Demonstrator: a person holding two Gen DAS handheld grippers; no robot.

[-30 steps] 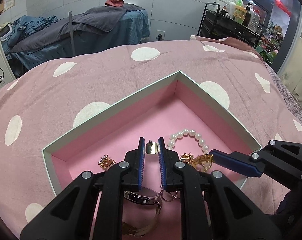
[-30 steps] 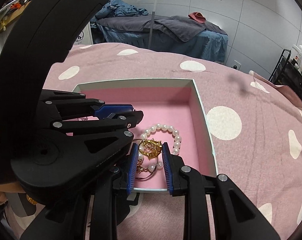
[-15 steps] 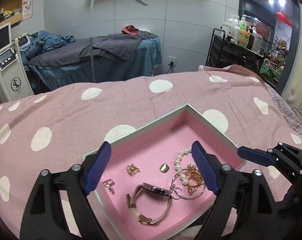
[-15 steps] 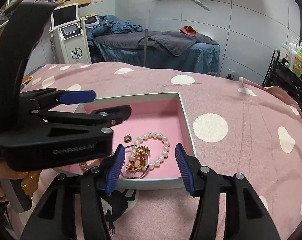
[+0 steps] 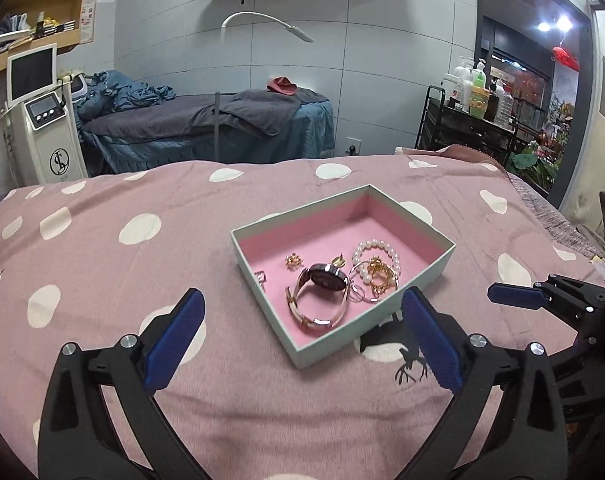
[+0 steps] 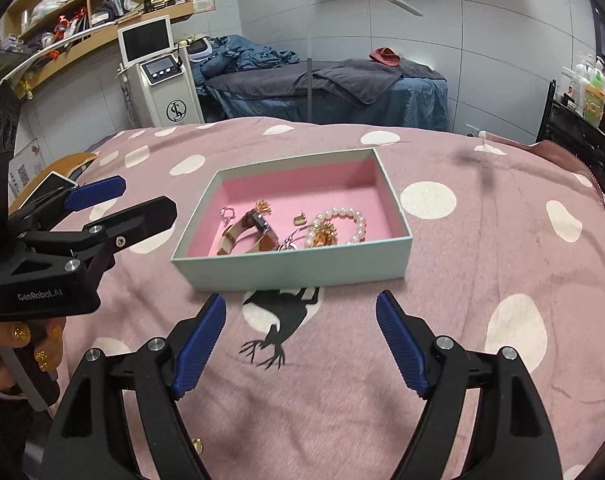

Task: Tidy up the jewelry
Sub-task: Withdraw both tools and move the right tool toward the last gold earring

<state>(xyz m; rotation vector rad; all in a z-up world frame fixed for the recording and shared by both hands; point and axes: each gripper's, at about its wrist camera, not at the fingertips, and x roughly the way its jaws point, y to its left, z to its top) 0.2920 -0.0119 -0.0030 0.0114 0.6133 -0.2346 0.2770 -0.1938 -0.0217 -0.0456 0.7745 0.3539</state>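
I am working in a beauty treatment room: a massage bed [image 5: 222, 120] draped in blue and grey is standing at upper centre, a white screen-topped treatment machine [image 5: 42, 120] at upper left, and a black trolley of lotion bottles [image 5: 474, 120] at upper right.

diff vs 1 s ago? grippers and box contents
Both grippers have backed out of the pale green box with pink lining and their jaws have just been opening. The left gripper let go of the small gold pendant; the right gripper released the gold chain tangle. Nothing is between either pair of jaws now. The white pearl bracelet, rose-gold wristwatch and box have stayed put.
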